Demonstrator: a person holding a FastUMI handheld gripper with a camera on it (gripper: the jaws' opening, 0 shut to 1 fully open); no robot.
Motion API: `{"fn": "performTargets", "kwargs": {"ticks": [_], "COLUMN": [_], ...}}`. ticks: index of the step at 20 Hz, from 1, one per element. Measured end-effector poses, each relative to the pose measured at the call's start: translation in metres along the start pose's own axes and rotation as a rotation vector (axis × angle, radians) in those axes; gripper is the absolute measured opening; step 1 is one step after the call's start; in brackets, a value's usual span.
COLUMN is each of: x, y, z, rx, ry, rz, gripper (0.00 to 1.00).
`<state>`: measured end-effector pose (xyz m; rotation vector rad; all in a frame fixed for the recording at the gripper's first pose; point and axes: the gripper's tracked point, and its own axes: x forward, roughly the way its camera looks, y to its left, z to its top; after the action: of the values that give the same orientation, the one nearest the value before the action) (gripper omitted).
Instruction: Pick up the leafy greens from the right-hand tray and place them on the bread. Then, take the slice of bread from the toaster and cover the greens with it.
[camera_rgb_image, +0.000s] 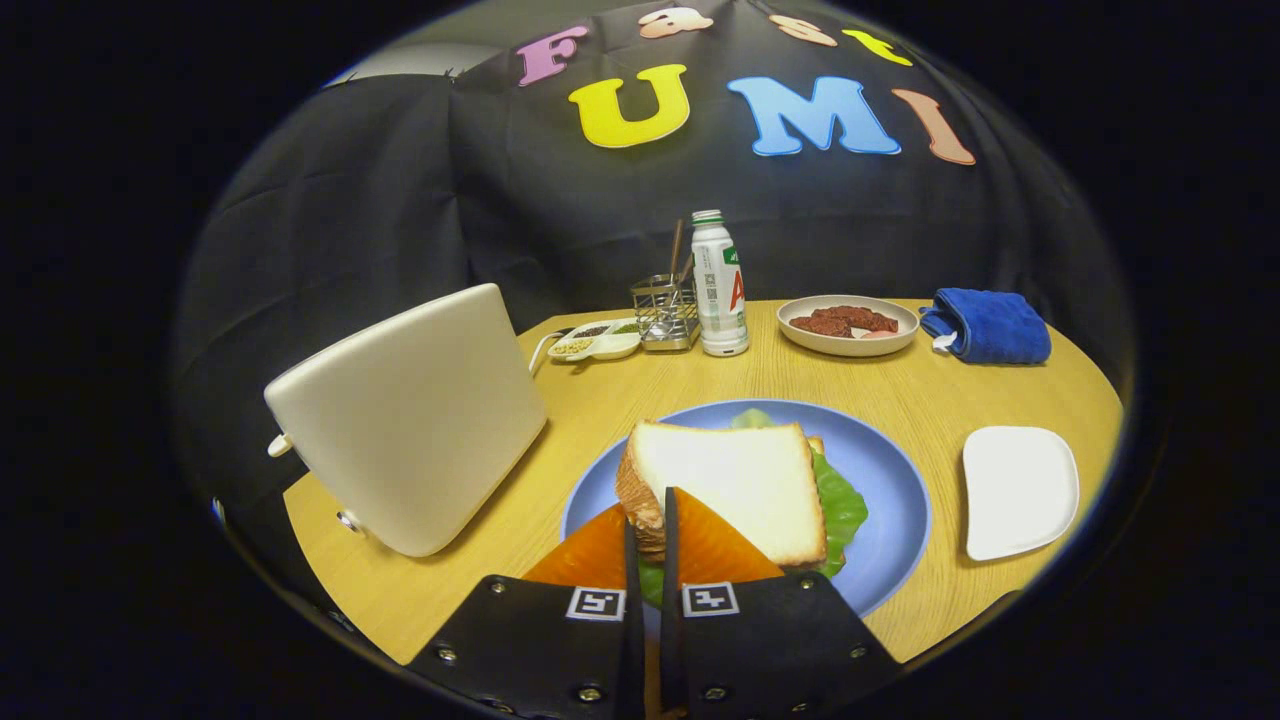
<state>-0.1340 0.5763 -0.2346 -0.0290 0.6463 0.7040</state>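
Wooden table (600, 410), items left to right. Toaster (410, 415): cream, standing beside the blue plate (890, 500). Divided dish (597, 342), utensil caddy (666, 312) and bottle (720, 285): along the far edge. Blue plate: bears the top bread slice (735, 480), laid over the leafy greens (840, 505) showing along its right edge. Gripper (648, 520): fingers drawn narrow, pinching the slice's near-left crust. Bowl of meat (848, 325) and blue cloth (988, 326): far right. White tray (1018, 490): right of the plate.
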Motion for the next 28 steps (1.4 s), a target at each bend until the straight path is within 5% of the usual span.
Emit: {"fn": "performTargets", "kwargs": {"ticks": [4,9,11,14,17,19,22,28], "x": [-0.003,-0.002,-0.005,-0.001,-0.003,-0.005,-0.015,-0.032], "y": [0.000,0.003,0.008,0.015,0.021,0.028,0.038,0.016], "z": [0.003,0.005,0.005,0.000,0.001,0.004,0.019,0.073], "rx": [-0.074,-0.076,-0.060,-0.013,-0.006,0.005,0.012,-0.021], "ry": [-0.037,-0.055,-0.053,-0.024,-0.023,-0.027,-0.053,-0.182], "rz": [-0.037,-0.009,0.021,0.051,0.068,0.102,0.138,0.073], "gripper": [0.20,0.22,0.31,0.59,0.61,0.71,0.99,0.99]}}
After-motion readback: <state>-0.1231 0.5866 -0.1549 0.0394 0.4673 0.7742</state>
